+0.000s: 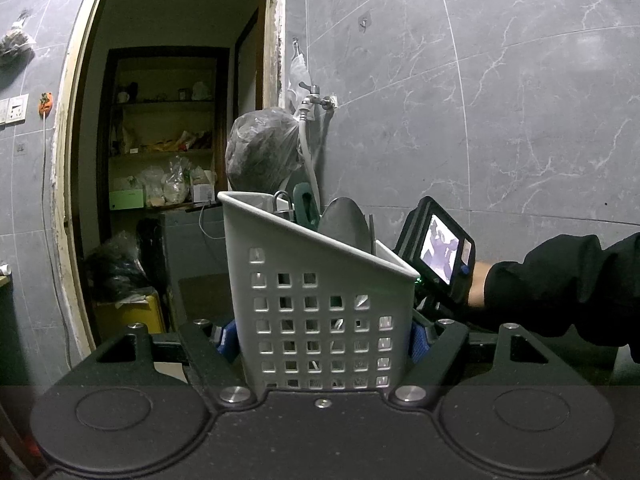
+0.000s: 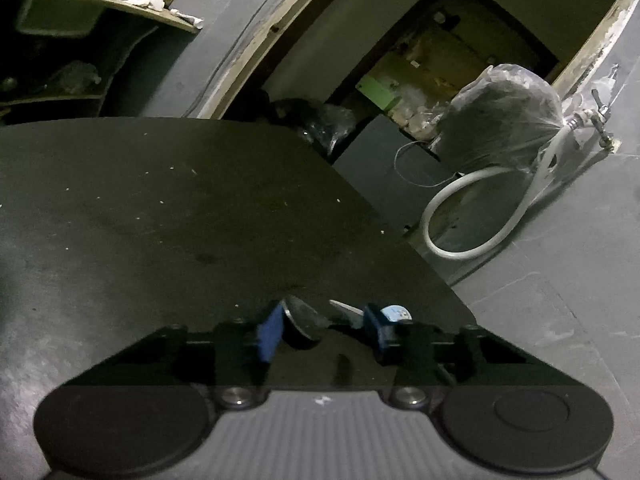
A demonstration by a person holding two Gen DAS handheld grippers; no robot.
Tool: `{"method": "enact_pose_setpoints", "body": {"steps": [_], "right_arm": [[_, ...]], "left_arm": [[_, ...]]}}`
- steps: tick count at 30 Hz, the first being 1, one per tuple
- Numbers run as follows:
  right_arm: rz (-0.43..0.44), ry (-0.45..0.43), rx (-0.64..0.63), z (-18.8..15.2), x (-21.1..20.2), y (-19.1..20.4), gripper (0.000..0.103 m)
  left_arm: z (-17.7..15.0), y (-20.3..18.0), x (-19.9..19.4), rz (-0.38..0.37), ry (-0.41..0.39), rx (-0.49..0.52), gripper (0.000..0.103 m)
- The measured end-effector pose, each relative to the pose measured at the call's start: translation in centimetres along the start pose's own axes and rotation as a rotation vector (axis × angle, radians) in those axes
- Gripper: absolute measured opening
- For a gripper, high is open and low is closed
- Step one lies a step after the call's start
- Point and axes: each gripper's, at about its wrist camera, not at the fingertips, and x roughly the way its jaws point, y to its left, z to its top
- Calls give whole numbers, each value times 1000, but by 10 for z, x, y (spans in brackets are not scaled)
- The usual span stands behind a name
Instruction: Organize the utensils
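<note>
Left gripper point(image 1: 322, 336) is clamped on the grey utensil caddy point(image 1: 320, 300), blue pads pressing on both side walls low down, caddy upright. Inside the caddy: a dark spoon bowl point(image 1: 346, 226) standing up, a green handle point(image 1: 306, 208), a metal loop point(image 1: 282, 200). More metal shows through the square holes.

Right gripper point(image 2: 322, 328) sits low over the dark table point(image 2: 160, 208), jaws at a middling gap. A dark spoon point(image 2: 302, 318) lies between them, against the left blue pad point(image 2: 269, 334). The right pad does not seem to press on it, so I judge it not gripped yet. A pale blade-like utensil point(image 2: 346, 310) lies just beside it, nearer the right pad. A small round blue-white item point(image 2: 396, 313) shows behind that pad; can't tell what it is.

In the left view the right gripper's camera screen point(image 1: 440, 250) and a black sleeve point(image 1: 560, 284) sit just right of the caddy.

Risks:
- Two utensils lie between the jaws. Closing could catch both, or pinch the spoon off-centre so it pivots or slips out.
- The curved spoon bowl gives poor purchase and may squirt out flat on the table.
- The caddy is held low with tall contents, so it could tip if bumped during an insert.
- The picture is dim and blurred near the pads, so contact is hard to confirm.
</note>
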Motion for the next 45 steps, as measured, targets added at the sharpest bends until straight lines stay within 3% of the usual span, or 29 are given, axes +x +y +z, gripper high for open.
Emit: {"method": "enact_pose_setpoints", "body": {"steps": [5,10,19,26,31,34,36,37,38,40,45], "right_arm": [[31,22,6,1,2,4,15],[40,22,-2,0,-1,8,6],[78,-50,-17,-9,-50,26,5],[107,-103,20,-23,-122,46,5],[121,-199,235,-30,-178,36,5],[113,-205,262,-33,-188,32,5],[104,-178,313,-33,-185,27,15],[119,-164,364,-32,-185,25,26],[142,-151,439,-32,-182,19,45],[164,-135,560,-33,-175,8,72],[159,-76,725,-31,-154,-8,73]], "left_arm": [[0,0,0,-1,0,0,78],[0,0,0,-1,0,0,79],[-3,0,5,-6,7,-4,79],[-3,1,8,-8,6,-12,78],[-5,0,10,-3,14,-11,77],[-5,0,9,-2,14,-13,77],[-5,0,8,-1,12,-17,77],[-5,0,8,-1,11,-18,77],[-4,1,8,-1,11,-18,77],[-4,1,8,-2,11,-18,77],[-7,3,6,-10,11,-18,77]]}}
